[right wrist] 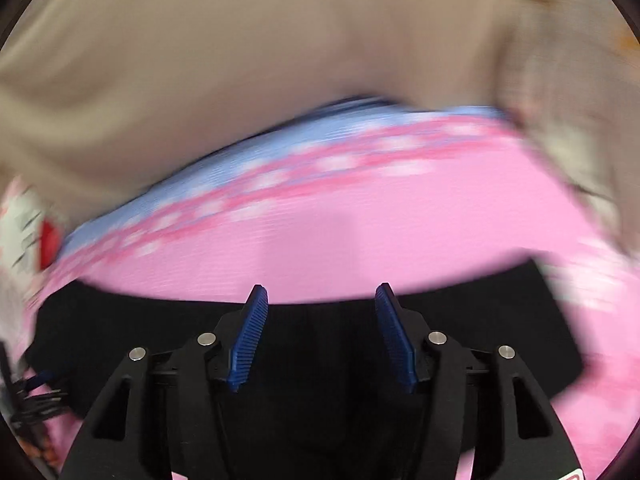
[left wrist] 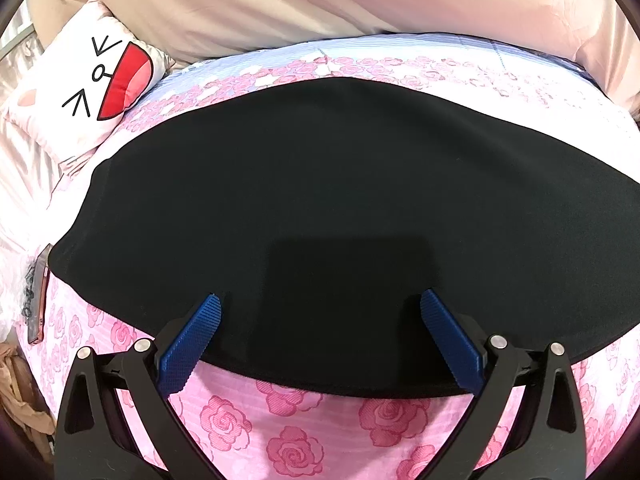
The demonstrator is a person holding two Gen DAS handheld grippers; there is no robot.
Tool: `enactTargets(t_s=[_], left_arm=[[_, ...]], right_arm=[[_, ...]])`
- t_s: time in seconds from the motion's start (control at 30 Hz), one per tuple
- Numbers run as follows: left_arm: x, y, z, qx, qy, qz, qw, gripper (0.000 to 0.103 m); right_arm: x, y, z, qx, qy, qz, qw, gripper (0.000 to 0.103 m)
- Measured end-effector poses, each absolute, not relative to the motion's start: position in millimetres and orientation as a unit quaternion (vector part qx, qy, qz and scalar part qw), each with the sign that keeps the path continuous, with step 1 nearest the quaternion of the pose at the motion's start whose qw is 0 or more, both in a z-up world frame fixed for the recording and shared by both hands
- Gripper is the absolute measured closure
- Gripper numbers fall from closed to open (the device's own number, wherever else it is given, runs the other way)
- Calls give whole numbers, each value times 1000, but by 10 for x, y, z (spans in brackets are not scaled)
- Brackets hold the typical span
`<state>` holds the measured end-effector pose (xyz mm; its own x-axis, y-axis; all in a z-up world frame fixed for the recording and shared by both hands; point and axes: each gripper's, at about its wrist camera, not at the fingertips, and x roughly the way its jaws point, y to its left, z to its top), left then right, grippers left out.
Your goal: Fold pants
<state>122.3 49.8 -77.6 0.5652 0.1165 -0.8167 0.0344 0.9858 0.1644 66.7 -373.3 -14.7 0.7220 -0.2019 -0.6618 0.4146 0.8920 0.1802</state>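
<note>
Right wrist view smearing heavily; bed sheet [right wrist: 360, 232] pattern unreadable there. 1 pair black pants [left wrist: 320, 208] lying flat on bed, edges cut off at right. 1 cartoon-face pillow [left wrist: 80, 92] sitting upper left. No writing legible. Left tongs [left wrist: 320, 300] and right tongs [right wrist: 320, 292] both gaping, gripping nothing.

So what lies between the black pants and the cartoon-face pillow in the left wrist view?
Only bare rose-print bedsheet, pink fading to a blue band, separates the black pants from the cartoon-face pillow; the left wrist view shows it clearly.
</note>
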Motion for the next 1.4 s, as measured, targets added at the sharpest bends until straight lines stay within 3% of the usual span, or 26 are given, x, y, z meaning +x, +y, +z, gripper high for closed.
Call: enactTargets(t_s=[0.07, 0.23, 0.37, 0.67, 0.73, 0.77, 0.83, 1.13, 1.4], left_arm=[[1233, 479, -775, 83, 465, 25, 881, 5], [1213, 423, -744, 89, 462, 27, 882, 5], [1174, 370, -694, 96, 459, 29, 883, 5], [1093, 397, -681, 92, 459, 29, 883, 5], [1081, 426, -681, 89, 460, 26, 883, 5], [1079, 443, -680, 89, 459, 25, 883, 5], [1083, 504, -682, 89, 459, 26, 883, 5], [1121, 747, -661, 69, 455, 28, 887, 5], [1197, 745, -530, 17, 442, -33, 896, 5]], right_arm=[[305, -4077, -193, 178, 332, -218, 900, 41], [-273, -4663, -427, 241, 348, -258, 868, 39], [-328, -4705, -615, 266, 346, -221, 872, 20], [-133, -4717, -620, 260, 343, -214, 877, 18], [-137, -4740, -611, 265, 339, -216, 877, 26], [-137, -4730, -609, 260, 340, -222, 876, 52], [-140, -4743, -635, 278, 343, -200, 875, 84], [-207, -4704, -560, 402, 274, -126, 864, 84], [475, -3351, 199, 323, 269, 50, 906, 84]])
